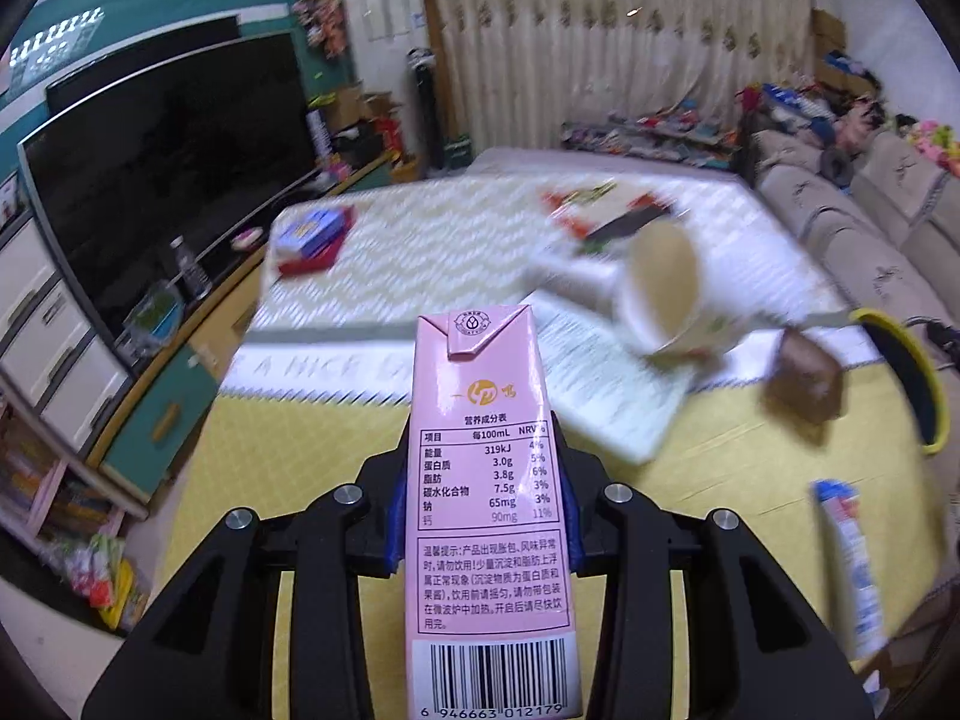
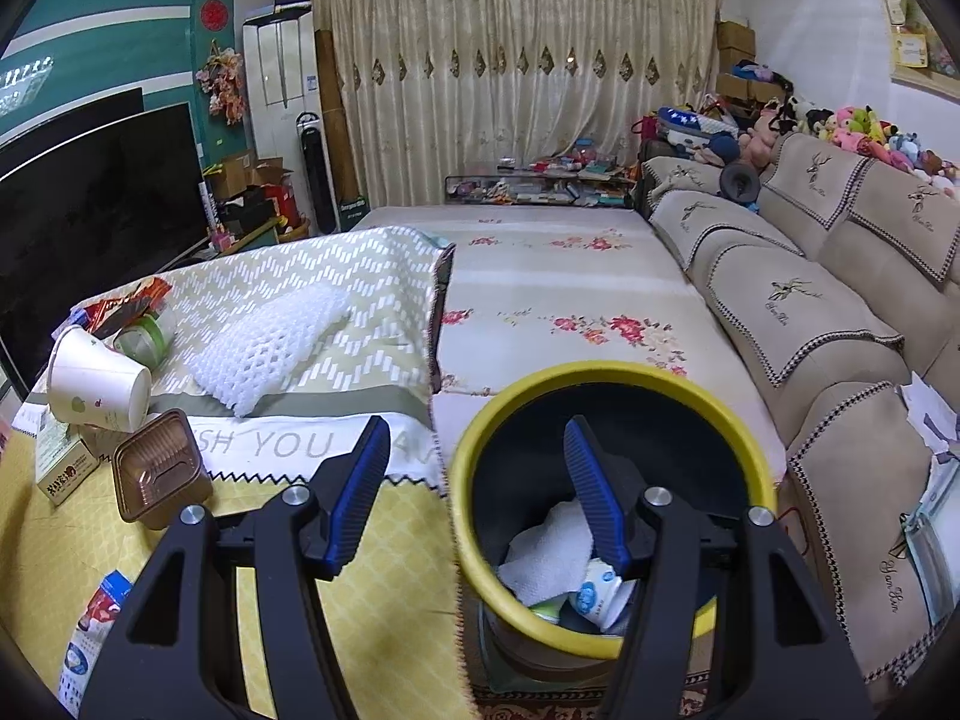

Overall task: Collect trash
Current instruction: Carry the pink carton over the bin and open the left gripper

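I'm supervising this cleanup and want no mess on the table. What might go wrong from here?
The left gripper pinches the pink milk carton only at its lower half, so it may tip or leak leftover milk on the way to the yellow-rimmed bin. The open right gripper hangs over that bin, so the two may collide there.

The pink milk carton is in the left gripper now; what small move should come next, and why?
Probably carry the pink milk carton, clamped in the left gripper, rightward to the yellow-rimmed bin. The bin already holds trash, and the right gripper hangs open over it.
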Motion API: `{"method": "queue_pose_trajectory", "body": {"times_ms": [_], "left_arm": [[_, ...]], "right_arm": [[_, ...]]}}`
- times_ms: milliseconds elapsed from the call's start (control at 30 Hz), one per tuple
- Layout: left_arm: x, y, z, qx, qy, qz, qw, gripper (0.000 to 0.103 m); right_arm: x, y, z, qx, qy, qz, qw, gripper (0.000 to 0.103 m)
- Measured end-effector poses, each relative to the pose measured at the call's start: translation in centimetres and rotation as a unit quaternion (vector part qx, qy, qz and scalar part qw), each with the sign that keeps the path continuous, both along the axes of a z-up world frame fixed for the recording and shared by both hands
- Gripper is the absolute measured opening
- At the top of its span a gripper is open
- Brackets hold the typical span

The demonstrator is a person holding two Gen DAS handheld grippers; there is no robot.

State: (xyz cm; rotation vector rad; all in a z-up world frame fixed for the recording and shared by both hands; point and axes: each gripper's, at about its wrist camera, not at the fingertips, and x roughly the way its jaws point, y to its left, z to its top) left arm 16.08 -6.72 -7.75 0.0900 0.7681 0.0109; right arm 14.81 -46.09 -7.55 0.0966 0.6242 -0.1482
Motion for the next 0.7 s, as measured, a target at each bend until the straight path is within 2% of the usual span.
{"method": "queue_pose_trajectory", "body": {"times_ms": [133, 267, 433, 567, 700], "left_arm": [[0.6, -4.0, 2.4, -0.009, -0.025, -0.06, 0.9979, 0.038], [2.2, -9.8, 4.2, -0.016, -0.037, -0.139, 0.9895, 0.038], [4.6, -19.0, 5.0, -0.027, -0.033, -0.243, 0.9692, 0.038], [5.7, -26.9, 4.8, -0.035, -0.031, -0.317, 0.9473, 0.038], [6.8, -33.0, 3.8, -0.039, -0.016, -0.362, 0.9311, 0.038]], "right_arm": [[-1.9, -2.1, 1.0, -0.004, -0.015, -0.025, 1.0, 0.058], [-4.0, -4.8, 1.8, -0.008, -0.03, -0.062, 0.998, 0.058], [-5.7, -7.5, 2.1, -0.011, -0.038, -0.095, 0.995, 0.058], [-6.8, -9.5, 2.2, -0.009, -0.043, -0.112, 0.993, 0.058], [-7.7, -10.8, 2.0, -0.01, -0.045, -0.127, 0.991, 0.059]]}}
